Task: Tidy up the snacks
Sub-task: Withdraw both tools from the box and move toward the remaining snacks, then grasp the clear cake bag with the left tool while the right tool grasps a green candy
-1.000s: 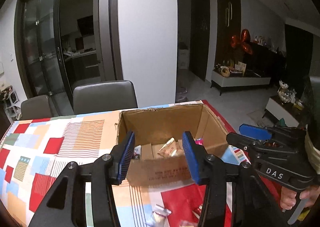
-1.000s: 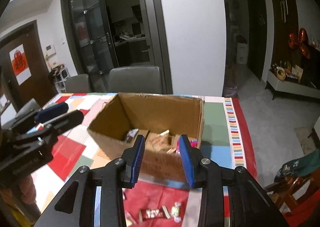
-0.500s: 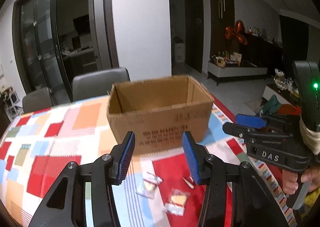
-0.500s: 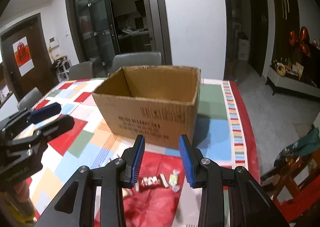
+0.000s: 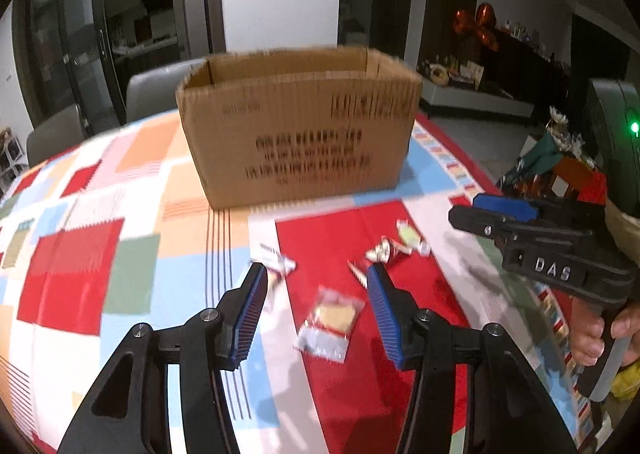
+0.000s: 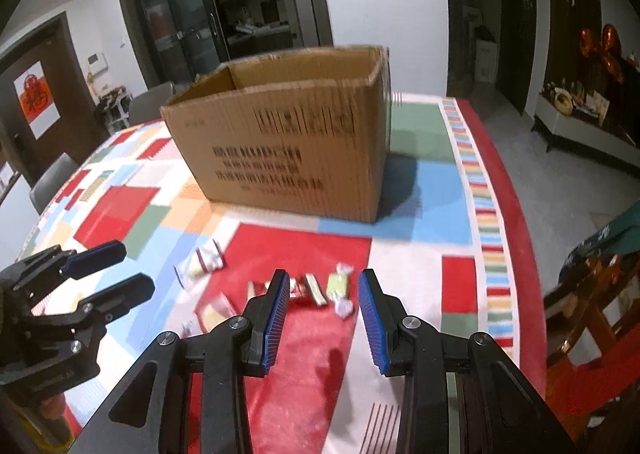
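Hovering both tools empty over loose snacks lying on the table (image 6: 436, 181), in front of the cardboard box (image 5: 296, 125) presumably meant to collect them. Widening the left tool (image 5: 316, 282) above a clear packet (image 5: 330, 320); keeping the right tool (image 6: 323, 280) parted around a green candy (image 6: 339, 288), likely lining up pickups.

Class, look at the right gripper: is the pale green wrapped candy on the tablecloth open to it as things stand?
Probably yes. The right gripper is open and empty, the green candy lies loose just ahead, and nothing stands between them.
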Demonstrator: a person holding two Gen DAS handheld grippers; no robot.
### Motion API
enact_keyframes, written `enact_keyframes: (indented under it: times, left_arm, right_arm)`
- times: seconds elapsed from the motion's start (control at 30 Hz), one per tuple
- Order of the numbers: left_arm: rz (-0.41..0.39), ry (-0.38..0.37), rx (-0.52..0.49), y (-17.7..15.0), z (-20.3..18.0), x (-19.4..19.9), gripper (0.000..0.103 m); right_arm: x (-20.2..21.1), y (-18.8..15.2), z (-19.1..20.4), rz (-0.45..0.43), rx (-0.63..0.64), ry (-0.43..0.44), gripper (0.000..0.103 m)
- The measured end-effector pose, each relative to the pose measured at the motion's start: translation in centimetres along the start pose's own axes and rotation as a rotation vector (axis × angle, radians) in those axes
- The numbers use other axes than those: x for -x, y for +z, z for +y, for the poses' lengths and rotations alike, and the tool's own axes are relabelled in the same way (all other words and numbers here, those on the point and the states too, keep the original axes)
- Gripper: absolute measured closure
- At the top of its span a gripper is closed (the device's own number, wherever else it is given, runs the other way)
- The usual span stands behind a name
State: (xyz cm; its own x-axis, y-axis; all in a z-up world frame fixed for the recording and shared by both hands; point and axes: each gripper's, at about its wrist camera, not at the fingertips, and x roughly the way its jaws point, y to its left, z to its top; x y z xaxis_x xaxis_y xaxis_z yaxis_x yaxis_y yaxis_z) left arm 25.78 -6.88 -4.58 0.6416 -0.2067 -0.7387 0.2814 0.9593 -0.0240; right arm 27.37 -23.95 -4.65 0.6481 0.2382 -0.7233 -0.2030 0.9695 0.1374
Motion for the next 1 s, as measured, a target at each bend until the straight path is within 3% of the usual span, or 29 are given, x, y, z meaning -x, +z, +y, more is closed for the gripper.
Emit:
enact_keyframes:
  times: [0.6,1.0]
  left_arm:
    - [0.157,-0.049,0.031,-3.3,0.0,-6.0,0.052]
    - [0.169,-0.068,0.064,-3.1,0.7,-7.5,0.052]
  right_arm:
    - [-4.7,-1.5,-1.4,0.092,-0.031,-0.022,0.066]
    - [-7.6,-1.1,-1.0,0.145,-0.024,-0.020,0.066]
